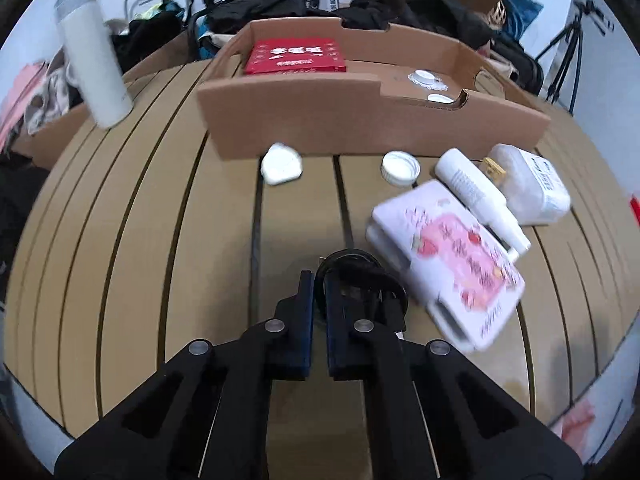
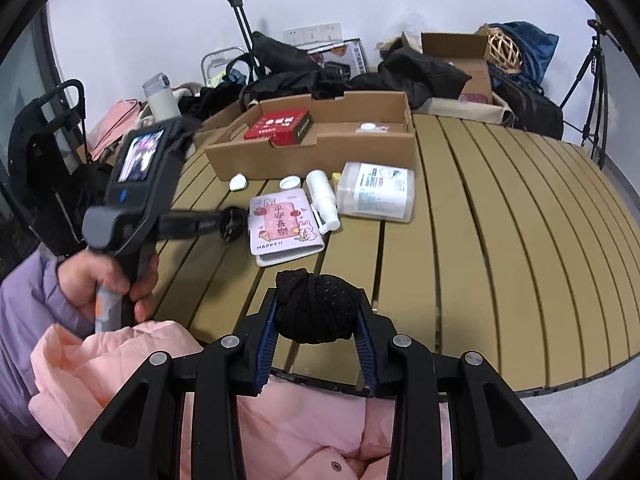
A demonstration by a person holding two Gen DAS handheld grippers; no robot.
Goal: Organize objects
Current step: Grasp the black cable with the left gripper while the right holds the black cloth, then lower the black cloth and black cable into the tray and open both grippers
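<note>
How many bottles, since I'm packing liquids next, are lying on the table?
2: the white bottle against the pink booklet, and the clear jug beside it, before the tray.

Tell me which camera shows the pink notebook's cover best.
The right wrist view: the pink notebook lies unblurred and whole, its cover print and "HAPPY" legible. The left wrist view shows the same notebook closer but motion-blurred, skewed by the fisheye, its writing unreadable.

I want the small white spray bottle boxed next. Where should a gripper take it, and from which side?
Grip the white spray bottle across its round body, coming from above. It lies on its side, wedged between the pink notebook and the clear jug, so fingers probably need its wider upper half.
</note>
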